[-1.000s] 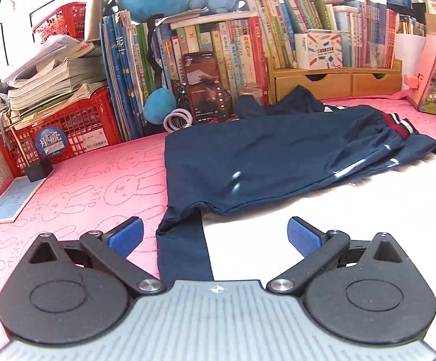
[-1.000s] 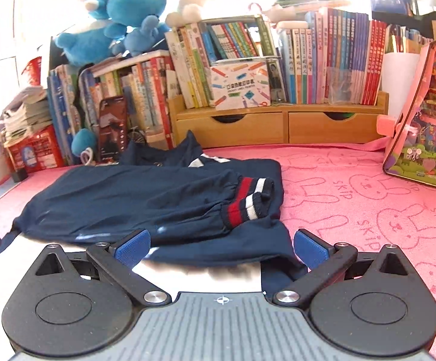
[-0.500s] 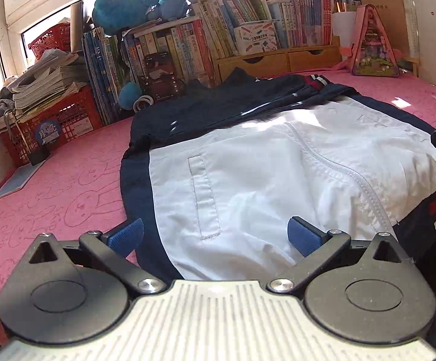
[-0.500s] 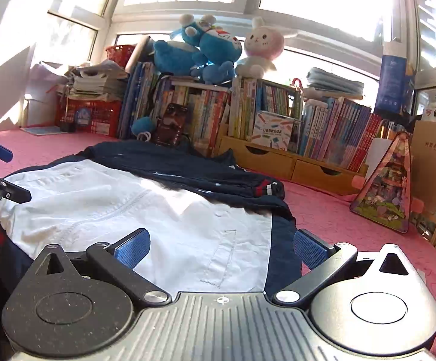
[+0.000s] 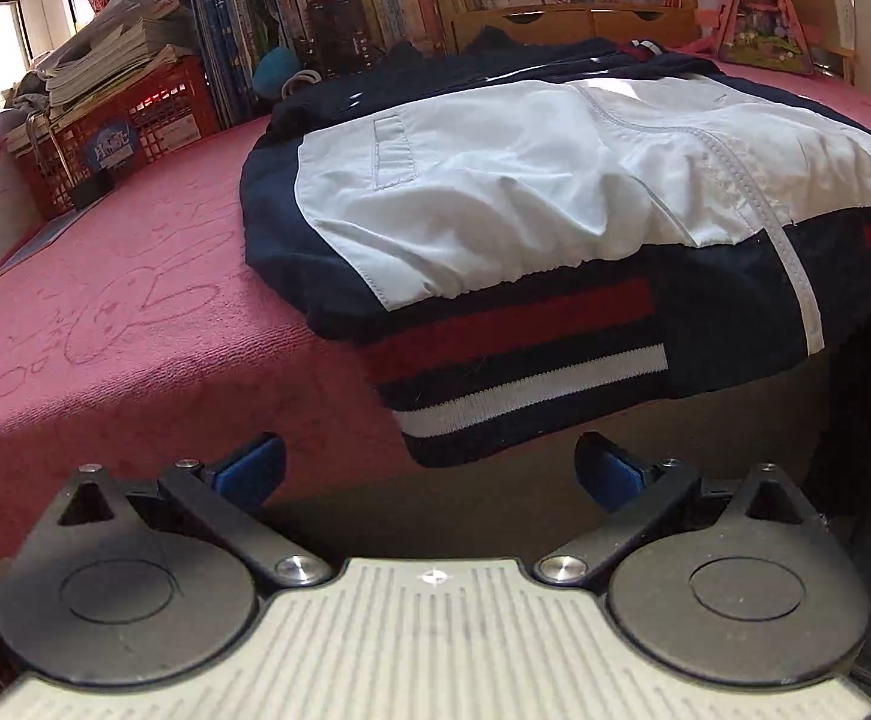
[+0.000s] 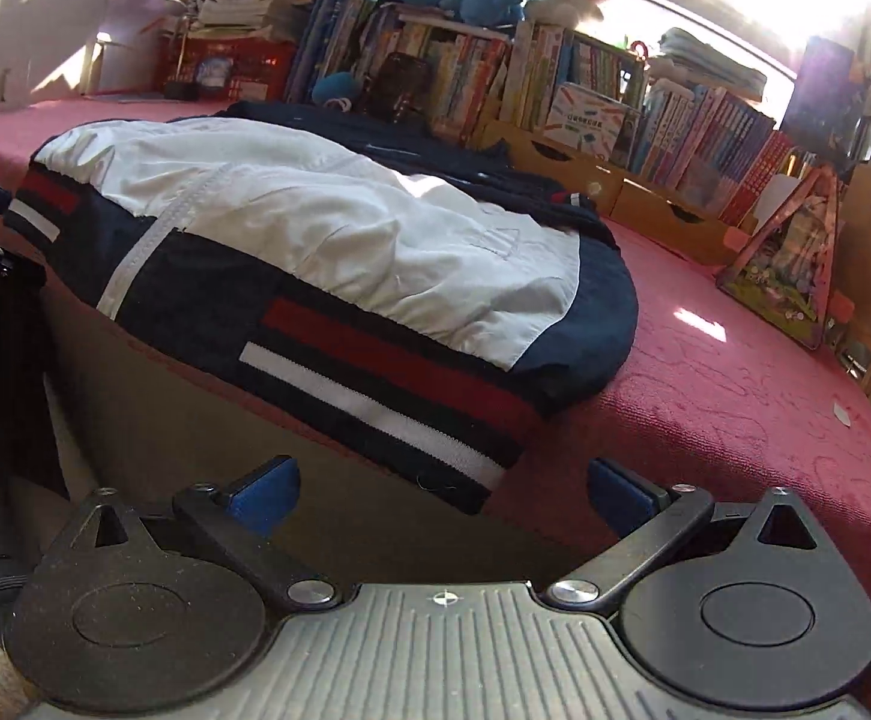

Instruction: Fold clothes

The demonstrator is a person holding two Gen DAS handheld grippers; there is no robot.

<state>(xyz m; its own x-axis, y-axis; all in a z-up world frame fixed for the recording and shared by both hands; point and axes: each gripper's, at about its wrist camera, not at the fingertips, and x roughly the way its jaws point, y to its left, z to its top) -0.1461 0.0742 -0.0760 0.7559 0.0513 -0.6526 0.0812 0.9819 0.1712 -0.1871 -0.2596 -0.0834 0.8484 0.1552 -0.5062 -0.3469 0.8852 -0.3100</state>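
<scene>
The jacket (image 5: pixel 495 192) lies on the pink table (image 5: pixel 135 312), its striped hem over the front edge (sleeves look tucked in). Left gripper (image 5: pixel 429 471) and right gripper (image 6: pixel 444 486) gape empty; the final folds remain.

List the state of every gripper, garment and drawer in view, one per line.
left gripper: open, holding nothing, below the hem.
right gripper: open, holding nothing.
jacket: front up, sleeves folded across its upper part, striped hem hanging over the table edge.
wooden drawers: shut.
</scene>
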